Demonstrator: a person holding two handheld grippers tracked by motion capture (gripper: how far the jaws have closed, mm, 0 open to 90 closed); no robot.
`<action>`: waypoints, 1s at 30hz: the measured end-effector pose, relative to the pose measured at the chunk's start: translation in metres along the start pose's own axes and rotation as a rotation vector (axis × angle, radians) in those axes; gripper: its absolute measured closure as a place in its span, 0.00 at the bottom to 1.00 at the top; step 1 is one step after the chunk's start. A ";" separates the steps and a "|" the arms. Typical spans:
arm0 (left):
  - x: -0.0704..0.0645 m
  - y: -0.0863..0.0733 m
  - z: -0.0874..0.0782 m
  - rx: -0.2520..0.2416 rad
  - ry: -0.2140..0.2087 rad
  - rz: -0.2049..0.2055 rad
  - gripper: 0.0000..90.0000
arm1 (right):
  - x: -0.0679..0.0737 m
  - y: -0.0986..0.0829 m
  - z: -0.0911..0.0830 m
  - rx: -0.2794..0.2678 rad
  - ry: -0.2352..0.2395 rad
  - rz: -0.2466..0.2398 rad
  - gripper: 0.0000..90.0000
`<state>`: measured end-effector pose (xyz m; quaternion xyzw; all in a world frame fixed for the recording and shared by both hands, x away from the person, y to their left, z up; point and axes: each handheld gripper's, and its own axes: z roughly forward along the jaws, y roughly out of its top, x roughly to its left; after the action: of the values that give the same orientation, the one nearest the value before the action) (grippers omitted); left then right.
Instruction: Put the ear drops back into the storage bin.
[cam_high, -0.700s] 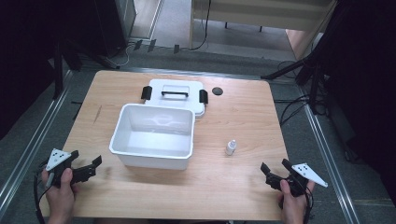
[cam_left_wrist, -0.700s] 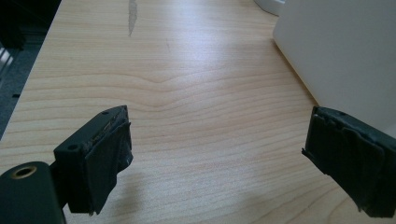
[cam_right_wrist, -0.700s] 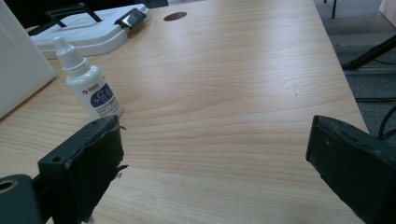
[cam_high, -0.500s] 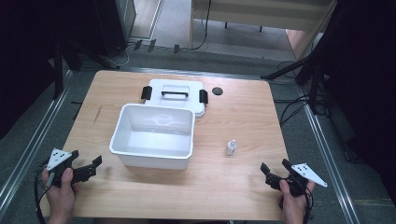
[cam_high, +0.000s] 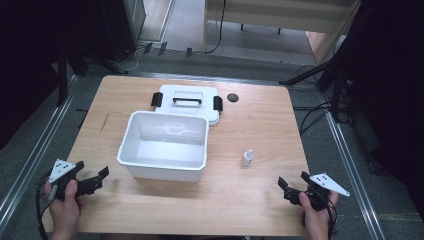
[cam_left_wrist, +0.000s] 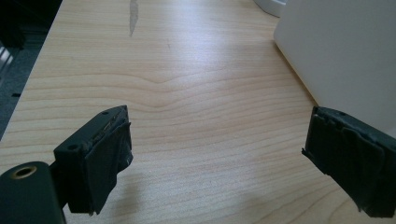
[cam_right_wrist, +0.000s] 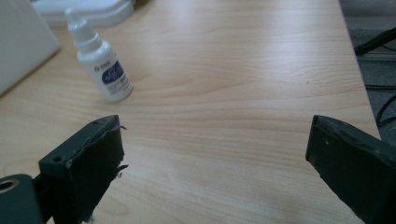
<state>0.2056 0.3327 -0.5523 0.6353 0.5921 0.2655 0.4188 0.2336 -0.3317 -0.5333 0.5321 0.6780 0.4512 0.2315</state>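
so the left claw (cam_high: 92, 181) sits at the near left corner of the table (cam_high: 260, 125), held in a hand (cam_high: 62, 207) coming in from the bottom edge, jaws spread wide with nothing but bare wood between them. in the left gripper view the white wall of the tub (cam_left_wrist: 341, 56) is just beside its right jaw, not touching as far as one can see. that tub (cam_high: 165, 145) is an open white box sitting around the middle of the table, empty inside. right behind it, touching or nearly so, lies its white lid (cam_high: 187, 102) with a black handle and black clips at each end. a small dark round thing (cam_high: 232, 97) sits just right of the lid. then there's the little white dropper bottle (cam_high: 247, 158), standing upright near the tub's right side but apart from it; the right gripper view shows a blue label on it (cam_right_wrist: 103, 65). the right claw (cam_high: 291, 189) is at the near right corner, jaws also wide apart and empty, pointing toward the bottle but well short of it.
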 end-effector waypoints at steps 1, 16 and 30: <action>0.000 0.000 0.000 0.000 0.001 0.002 0.09 | 0.002 0.002 0.001 0.024 0.000 -0.025 0.05; 0.000 0.000 0.000 -0.002 -0.002 0.003 0.09 | 0.031 0.049 0.019 0.436 0.089 -0.317 0.06; 0.000 0.000 0.001 0.002 -0.002 0.002 0.09 | 0.043 0.085 0.051 0.677 0.033 -0.464 0.14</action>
<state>0.2061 0.3324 -0.5523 0.6366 0.5913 0.2647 0.4185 0.3032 -0.2706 -0.4780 0.4040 0.8938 0.1469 0.1280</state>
